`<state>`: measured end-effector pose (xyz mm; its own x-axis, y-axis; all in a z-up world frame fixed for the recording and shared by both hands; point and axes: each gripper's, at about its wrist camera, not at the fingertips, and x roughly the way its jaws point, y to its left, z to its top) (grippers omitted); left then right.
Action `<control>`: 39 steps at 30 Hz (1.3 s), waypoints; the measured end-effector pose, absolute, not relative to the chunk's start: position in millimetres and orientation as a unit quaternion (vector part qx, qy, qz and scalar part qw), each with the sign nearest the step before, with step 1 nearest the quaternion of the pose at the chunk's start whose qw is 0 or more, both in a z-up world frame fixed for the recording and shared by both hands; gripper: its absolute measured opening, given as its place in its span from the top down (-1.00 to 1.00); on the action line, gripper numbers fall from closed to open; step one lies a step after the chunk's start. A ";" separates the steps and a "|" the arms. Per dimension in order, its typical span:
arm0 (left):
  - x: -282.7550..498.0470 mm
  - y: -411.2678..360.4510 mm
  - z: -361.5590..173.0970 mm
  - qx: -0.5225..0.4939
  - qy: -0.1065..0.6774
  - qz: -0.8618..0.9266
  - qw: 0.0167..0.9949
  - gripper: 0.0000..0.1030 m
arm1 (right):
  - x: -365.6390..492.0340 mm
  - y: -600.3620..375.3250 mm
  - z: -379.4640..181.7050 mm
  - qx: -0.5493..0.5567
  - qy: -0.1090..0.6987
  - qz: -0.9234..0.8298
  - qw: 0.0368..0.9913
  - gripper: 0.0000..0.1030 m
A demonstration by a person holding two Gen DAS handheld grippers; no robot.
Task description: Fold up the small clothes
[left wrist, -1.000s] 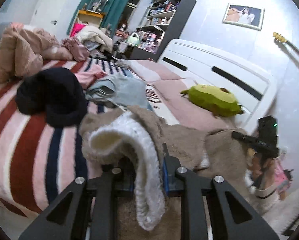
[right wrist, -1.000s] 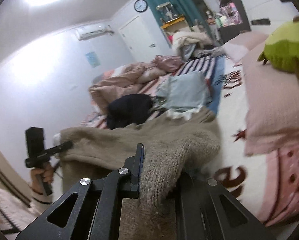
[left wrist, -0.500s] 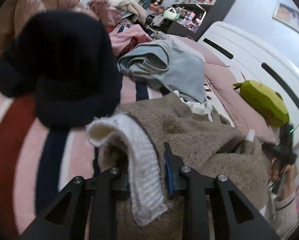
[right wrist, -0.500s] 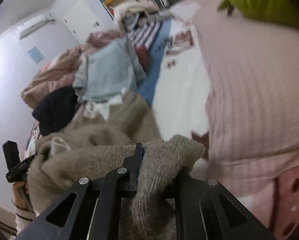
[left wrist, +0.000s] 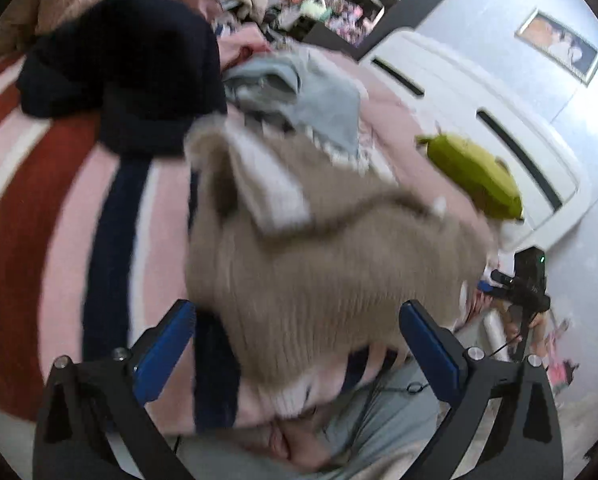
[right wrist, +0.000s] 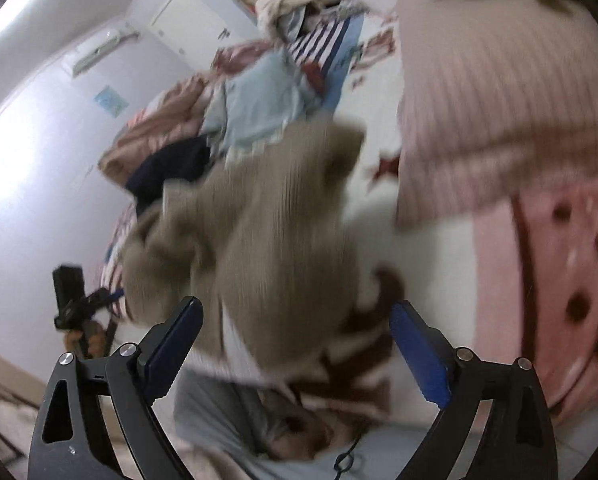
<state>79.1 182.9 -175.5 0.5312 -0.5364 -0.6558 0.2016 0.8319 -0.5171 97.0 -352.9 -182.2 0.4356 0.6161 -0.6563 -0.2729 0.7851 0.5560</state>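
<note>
A beige knit sweater [left wrist: 319,264] with a white cuff lies bunched and blurred on the striped bed cover [left wrist: 59,208], just beyond my fingertips. It also shows in the right wrist view [right wrist: 267,232]. My left gripper [left wrist: 299,328] is open and empty, jaws wide apart at the sweater's near edge. My right gripper [right wrist: 295,328] is open and empty too, at the sweater's other side. Each gripper shows in the other's view: the right one [left wrist: 519,284] and the left one [right wrist: 79,304].
A dark navy garment [left wrist: 127,64] and a light blue garment [left wrist: 311,92] lie behind the sweater. A green plush toy [left wrist: 475,176] sits by the white headboard [left wrist: 499,112]. A pink pillow [right wrist: 499,92] lies at the right. The person's legs are below.
Both grippers have opened and let go of the sweater, which dropped onto the bed. Both have pulled back toward the bed's edge.
</note>
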 end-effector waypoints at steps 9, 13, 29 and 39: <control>75.5 133.6 -176.7 -0.133 0.451 -0.206 0.858 0.61 | 96.6 -306.8 -191.7 0.185 0.434 0.287 0.834 0.66; 64.4 140.2 -129.1 -0.123 0.401 -0.221 0.880 0.63 | 91.5 -302.3 -155.0 0.194 0.391 0.322 0.840 0.70; 245.0 182.3 -95.8 -0.200 0.363 -0.115 0.903 -0.55 | 270.1 -307.3 -120.9 0.211 0.413 0.189 0.865 -0.36; 175.3 205.1 -107.1 -0.168 0.374 -0.159 0.898 -0.95 | 189.4 -329.6 -130.2 0.130 0.447 0.205 0.861 -0.60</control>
<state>175.3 205.1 -107.1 0.6689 -0.4116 -0.6190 0.1600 0.8929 -0.4208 189.4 -329.6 -130.2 0.5168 0.4699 -0.7156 -0.2376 0.8818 0.4074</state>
